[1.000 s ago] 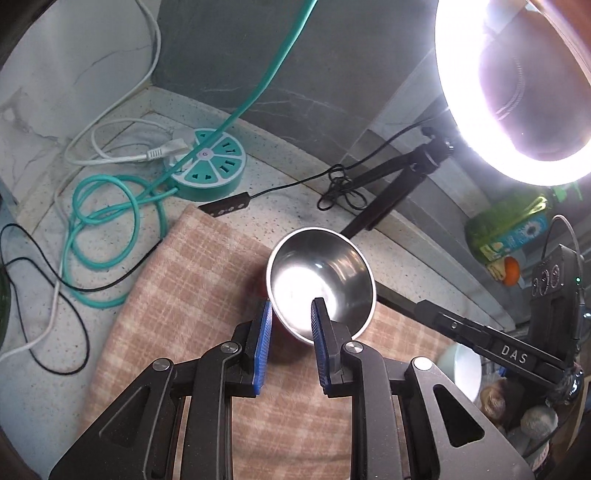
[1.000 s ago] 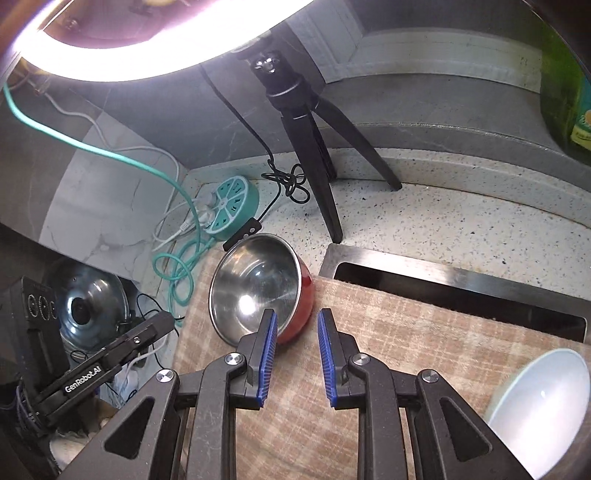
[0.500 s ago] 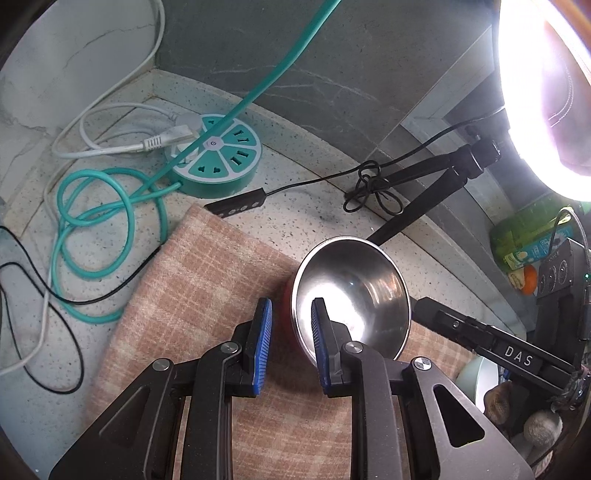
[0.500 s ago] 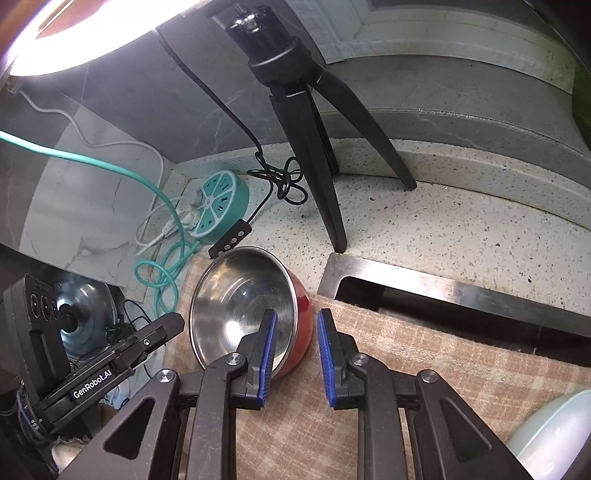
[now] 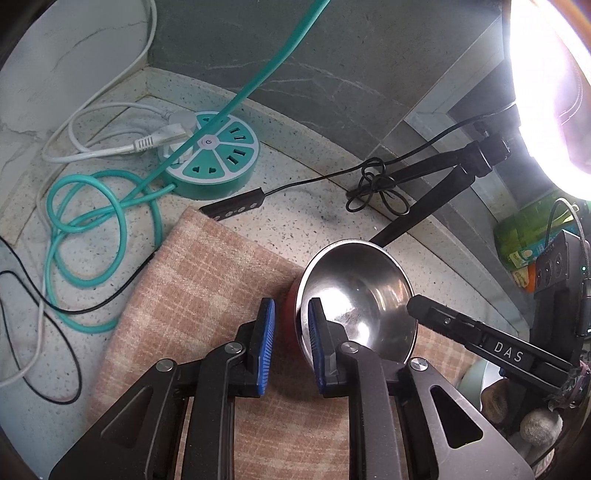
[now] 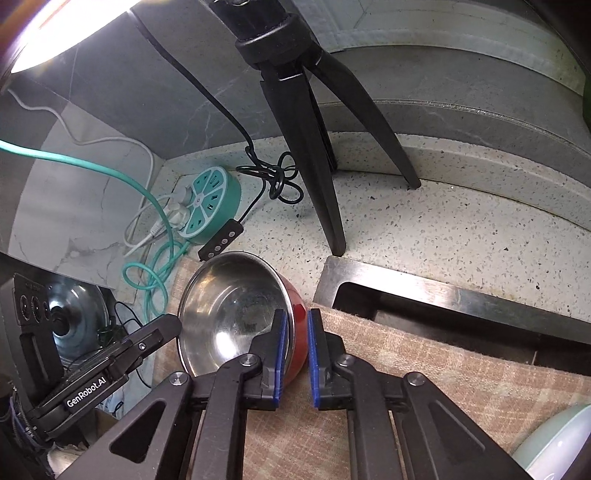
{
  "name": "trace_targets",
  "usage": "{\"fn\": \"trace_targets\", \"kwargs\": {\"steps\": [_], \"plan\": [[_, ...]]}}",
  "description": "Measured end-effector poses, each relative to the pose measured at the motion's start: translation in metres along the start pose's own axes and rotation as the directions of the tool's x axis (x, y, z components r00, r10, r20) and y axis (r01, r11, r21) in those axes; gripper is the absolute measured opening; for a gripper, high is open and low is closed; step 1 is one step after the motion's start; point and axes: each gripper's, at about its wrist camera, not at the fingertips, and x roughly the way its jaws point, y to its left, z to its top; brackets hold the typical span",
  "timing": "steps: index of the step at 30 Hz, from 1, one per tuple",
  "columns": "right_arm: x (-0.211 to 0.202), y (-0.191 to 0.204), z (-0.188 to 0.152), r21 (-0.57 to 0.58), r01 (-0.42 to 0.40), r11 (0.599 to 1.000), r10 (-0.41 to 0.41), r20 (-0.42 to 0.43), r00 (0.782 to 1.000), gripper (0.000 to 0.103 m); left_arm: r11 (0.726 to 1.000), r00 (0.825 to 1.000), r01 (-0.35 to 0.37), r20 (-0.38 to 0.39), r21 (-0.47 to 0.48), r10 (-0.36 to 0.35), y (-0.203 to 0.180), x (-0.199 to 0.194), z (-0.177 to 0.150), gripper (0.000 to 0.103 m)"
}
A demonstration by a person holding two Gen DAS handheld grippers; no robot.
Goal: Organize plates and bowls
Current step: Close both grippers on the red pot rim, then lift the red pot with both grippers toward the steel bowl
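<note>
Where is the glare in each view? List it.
Left wrist: ring light blows out the top right corner, bright hotspot inside the bowl. Right wrist: same light burns the top left, smaller glint in the bowl; straight edges bow toward the frame's borders.

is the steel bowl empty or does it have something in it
Empty. Both wrist views look straight into the steel bowl and show only bare shiny metal with lamp reflections, down to the bottom.

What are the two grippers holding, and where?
The red steel bowl, by its rim: left gripper, jaws just closing, on one side; right gripper opposite.
</note>
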Motion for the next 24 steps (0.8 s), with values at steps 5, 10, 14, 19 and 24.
{"fn": "trace_targets", "kwargs": {"steps": [5,10,14,19,24], "plan": [[0.003,0.003,0.0,-0.006,0.005,1.0,-0.005,-0.009,1.0,0.006,1.0,1.0,0.007,-0.012,0.0,-0.007,0.0,0.005,0.0,0.009],[0.003,0.006,-0.001,-0.011,0.01,1.0,-0.01,-0.005,1.0,0.004,1.0,1.0,0.01,-0.015,0.01,-0.01,-0.003,0.007,-0.001,0.007],[0.002,0.009,-0.002,-0.015,0.019,1.0,-0.019,-0.002,1.0,0.004,1.0,1.0,0.01,-0.015,0.014,-0.01,-0.002,0.006,-0.003,0.007],[-0.004,0.012,-0.006,-0.013,0.016,1.0,-0.016,0.0,1.0,0.004,1.0,1.0,0.015,-0.005,0.02,-0.015,-0.002,-0.004,-0.008,0.007],[-0.018,0.016,-0.014,-0.002,0.006,1.0,-0.006,0.012,1.0,0.004,0.999,0.999,0.032,0.015,0.035,-0.033,-0.007,-0.024,-0.013,0.007]]}}
